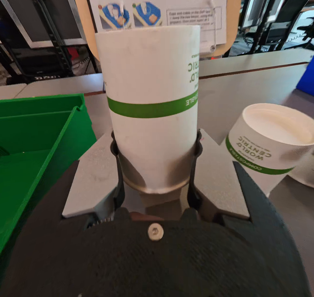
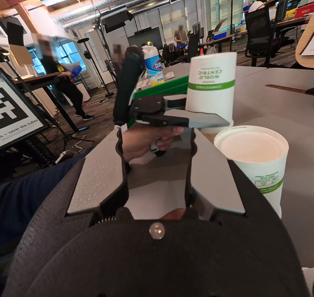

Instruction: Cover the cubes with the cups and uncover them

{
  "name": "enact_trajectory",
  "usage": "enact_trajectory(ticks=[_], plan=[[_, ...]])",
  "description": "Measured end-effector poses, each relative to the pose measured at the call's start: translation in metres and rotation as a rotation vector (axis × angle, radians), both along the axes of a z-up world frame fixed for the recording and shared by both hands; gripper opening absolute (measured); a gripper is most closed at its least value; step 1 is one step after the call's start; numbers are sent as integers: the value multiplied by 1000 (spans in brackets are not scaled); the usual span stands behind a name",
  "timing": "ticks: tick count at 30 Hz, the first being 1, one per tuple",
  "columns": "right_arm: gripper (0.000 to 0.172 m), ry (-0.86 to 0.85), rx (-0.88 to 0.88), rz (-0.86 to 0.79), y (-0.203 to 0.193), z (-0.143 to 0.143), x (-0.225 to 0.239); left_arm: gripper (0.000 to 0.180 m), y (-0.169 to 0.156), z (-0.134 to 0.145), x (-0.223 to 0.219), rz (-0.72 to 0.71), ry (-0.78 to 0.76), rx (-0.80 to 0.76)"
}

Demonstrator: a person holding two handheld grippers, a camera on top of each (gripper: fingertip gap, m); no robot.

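Note:
A white paper cup with a green band (image 1: 153, 102) stands upside down on the grey table (image 1: 237, 88), between the fingers of my left gripper (image 1: 155, 136). The jaws are spread wide and the pads sit close beside its wall without squeezing it. The right wrist view shows the same cup (image 2: 210, 88) with the left gripper (image 2: 206, 112) around its lower part, held by a hand (image 2: 144, 141). A second upside-down cup (image 1: 265, 144) stands to the right. In the right wrist view this cup (image 2: 254, 161) is just outside the right finger of my right gripper (image 2: 155, 136), which is open and empty. No cubes show.
A green bin (image 1: 42, 136) stands on the table left of the cup and also shows in the right wrist view (image 2: 163, 88). A wipes canister (image 2: 153, 68) stands behind it. An instruction board (image 1: 153, 8) stands behind the table. People stand farther off in the room.

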State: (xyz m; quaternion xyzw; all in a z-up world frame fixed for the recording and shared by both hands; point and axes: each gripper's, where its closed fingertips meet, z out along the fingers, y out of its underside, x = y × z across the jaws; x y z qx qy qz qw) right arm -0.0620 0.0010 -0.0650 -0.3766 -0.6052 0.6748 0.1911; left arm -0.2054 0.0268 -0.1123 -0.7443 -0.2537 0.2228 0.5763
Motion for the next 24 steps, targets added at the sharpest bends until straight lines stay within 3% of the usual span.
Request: enact_trajectory(ticks=[5, 13, 16, 19, 24], plan=[[77, -3, -23, 5, 1, 3, 1, 94, -1, -49, 3, -6, -197, -135], [76, 2, -47, -5, 5, 7, 1, 95, -15, -81, 18, -46, -343, -286], [76, 3, -47, -6, 6, 7, 1, 93, -30, -66, 15, 55, -261, -220], [77, 9, -32, -16, 6, 6, 0, 92, -46, -35, 17, 164, -74, -111], [78, 32, 40, -46, 3, 1, -2, 65, -67, 12, 43, 268, 195, 81]])
